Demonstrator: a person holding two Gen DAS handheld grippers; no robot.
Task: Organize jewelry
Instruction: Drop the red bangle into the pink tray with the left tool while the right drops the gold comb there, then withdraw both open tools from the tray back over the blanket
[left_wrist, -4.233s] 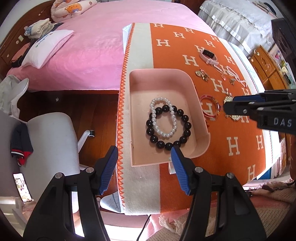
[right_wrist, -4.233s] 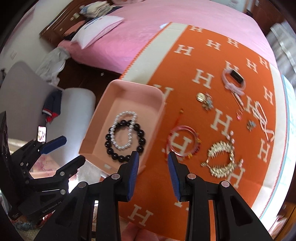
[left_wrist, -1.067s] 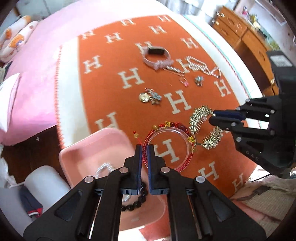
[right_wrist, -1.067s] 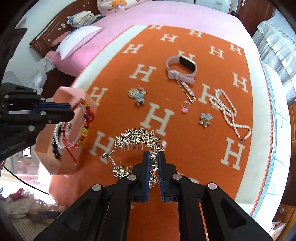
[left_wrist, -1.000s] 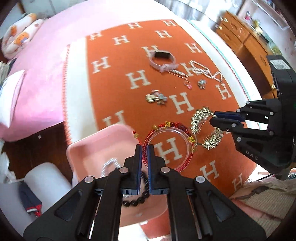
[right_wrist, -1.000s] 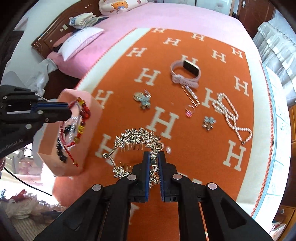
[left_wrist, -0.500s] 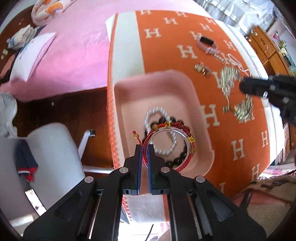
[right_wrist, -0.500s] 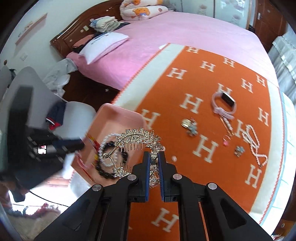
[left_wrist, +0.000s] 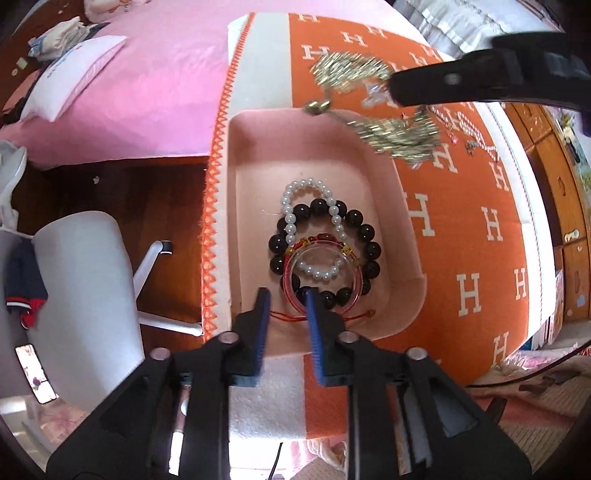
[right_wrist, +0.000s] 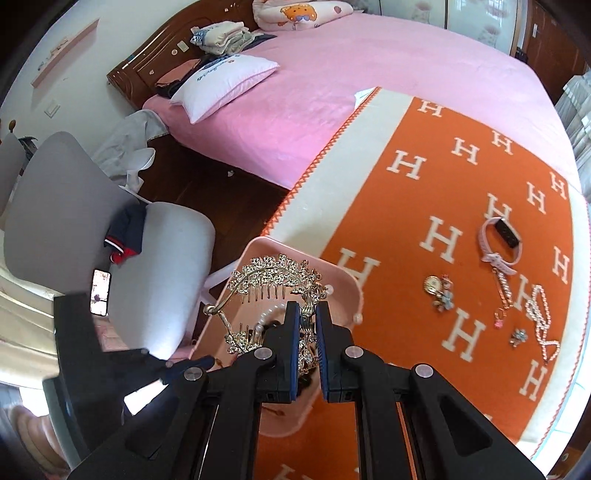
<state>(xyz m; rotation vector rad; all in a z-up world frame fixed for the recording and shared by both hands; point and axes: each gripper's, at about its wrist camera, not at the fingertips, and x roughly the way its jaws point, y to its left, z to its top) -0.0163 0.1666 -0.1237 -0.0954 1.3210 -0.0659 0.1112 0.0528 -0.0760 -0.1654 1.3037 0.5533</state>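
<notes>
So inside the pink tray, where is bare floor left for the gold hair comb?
The pink tray is bare across its far half, between the far wall and the pearl bracelet. The near half is crowded: black bead bracelet, red bangle, left gripper.

A pink bed (right_wrist: 369, 74) carries an orange blanket (right_wrist: 424, 206) patterned with white H letters. On the blanket rest a pink tray (left_wrist: 402, 206), a pink watch (right_wrist: 496, 240), 1 charm brooch (right_wrist: 436, 290), a pearl necklace (right_wrist: 541, 314) and a small flower piece (right_wrist: 519, 336). A white pillow (right_wrist: 225, 79) lies near the headboard.
</notes>
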